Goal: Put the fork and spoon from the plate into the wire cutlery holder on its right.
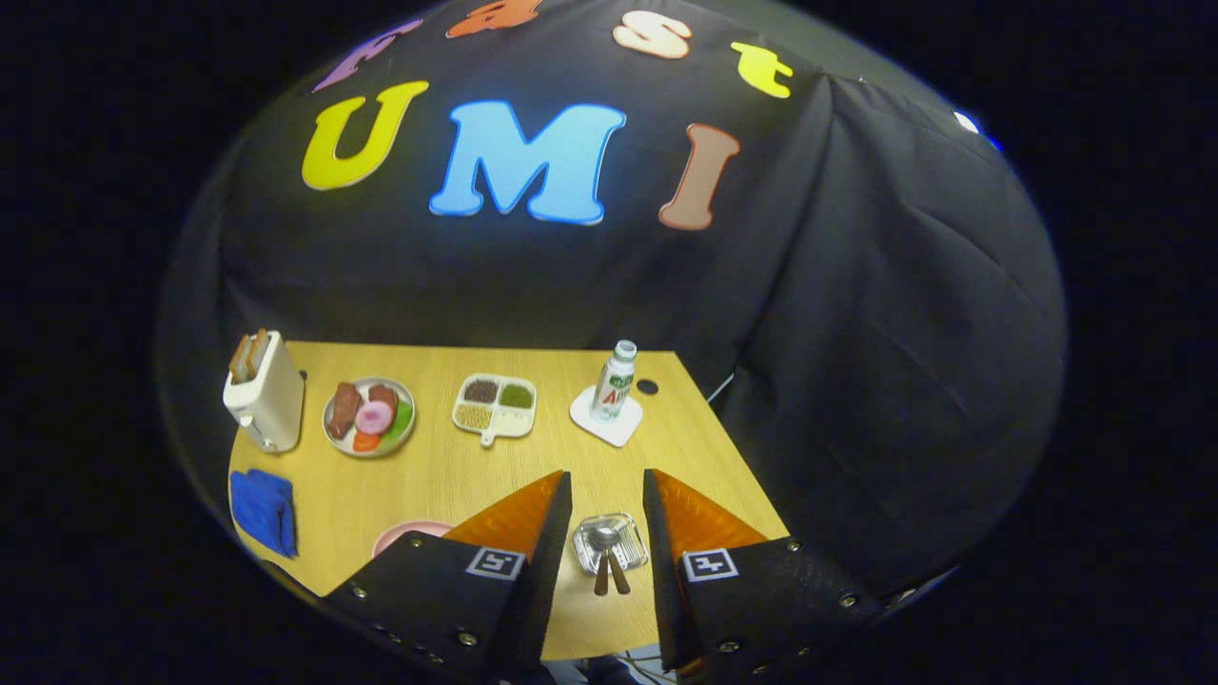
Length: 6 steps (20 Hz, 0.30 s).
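**Cutlery looks already in the holder**

Gripper [607, 495] hangs high above the table [447, 466], fingers apart, nothing between them. Down btwn the fingertips sits the wire cutlery holder [611, 540] w/ what reads as a spoon [603, 540] bowl inside and two brown handles sticking out toward the near edge; fork not clearly told apart. Pink plate [411, 531] to its left, mostly hidden behind the left finger, so can't tell if it's cleared. Judgement: task done or nearly so. Far side: toaster [266, 392], food plate [369, 417], divided tray [495, 407], bottle [615, 381].
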{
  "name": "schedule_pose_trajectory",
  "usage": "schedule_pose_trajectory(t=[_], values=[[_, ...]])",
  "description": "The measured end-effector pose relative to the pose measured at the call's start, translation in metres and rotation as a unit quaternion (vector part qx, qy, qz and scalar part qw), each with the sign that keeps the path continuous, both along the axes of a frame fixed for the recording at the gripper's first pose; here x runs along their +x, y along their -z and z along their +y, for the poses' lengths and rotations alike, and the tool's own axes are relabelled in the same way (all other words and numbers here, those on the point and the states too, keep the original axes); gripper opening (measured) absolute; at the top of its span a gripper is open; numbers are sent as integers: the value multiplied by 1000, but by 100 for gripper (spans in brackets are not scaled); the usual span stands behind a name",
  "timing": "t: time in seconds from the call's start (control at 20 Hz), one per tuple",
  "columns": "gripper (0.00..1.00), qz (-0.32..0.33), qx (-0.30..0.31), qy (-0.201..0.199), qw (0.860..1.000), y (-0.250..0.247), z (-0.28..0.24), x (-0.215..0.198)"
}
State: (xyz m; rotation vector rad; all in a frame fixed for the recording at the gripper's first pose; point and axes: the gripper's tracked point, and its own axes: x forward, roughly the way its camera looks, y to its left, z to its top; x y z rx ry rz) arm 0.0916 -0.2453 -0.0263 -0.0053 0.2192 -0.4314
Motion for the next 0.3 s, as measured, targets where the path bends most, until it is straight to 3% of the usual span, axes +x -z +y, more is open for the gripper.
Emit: schedule_pose_trajectory(t=[0.3], values=[[46, -173, -30, -29, 984, -89, 33, -26]])
